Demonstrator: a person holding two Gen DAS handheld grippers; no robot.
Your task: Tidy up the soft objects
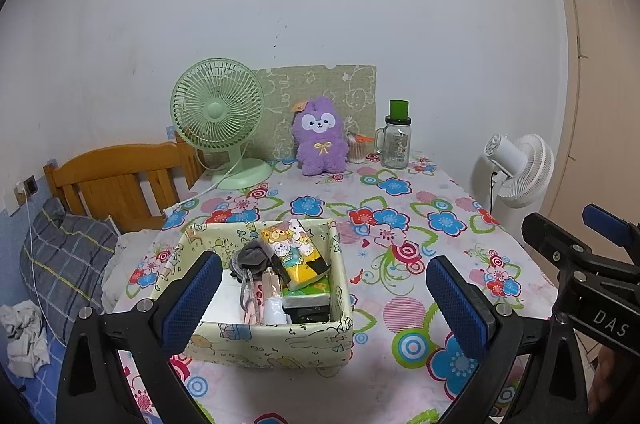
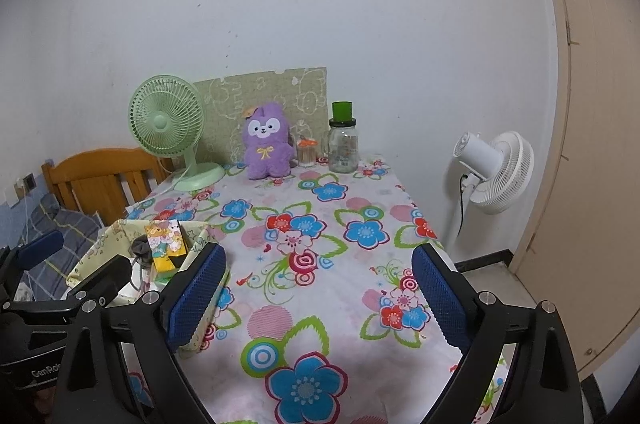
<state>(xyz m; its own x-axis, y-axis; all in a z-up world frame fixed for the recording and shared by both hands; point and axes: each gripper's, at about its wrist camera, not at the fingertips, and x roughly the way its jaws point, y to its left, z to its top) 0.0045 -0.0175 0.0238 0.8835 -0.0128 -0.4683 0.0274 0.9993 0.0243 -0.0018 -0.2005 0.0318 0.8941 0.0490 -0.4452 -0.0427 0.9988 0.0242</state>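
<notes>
My left tool (image 1: 324, 298) is a black plastic frame carrying two fingers (image 1: 188, 304) faced with blue, diamond-textured pads. Round silver screws sit at the finger pivots. My right tool (image 2: 318, 298) is built the same: black arms, blue knurled pads, silver screws. White lettering reading "DAS" marks its body in the left wrist view; "GenRo" shows on the left one.
</notes>
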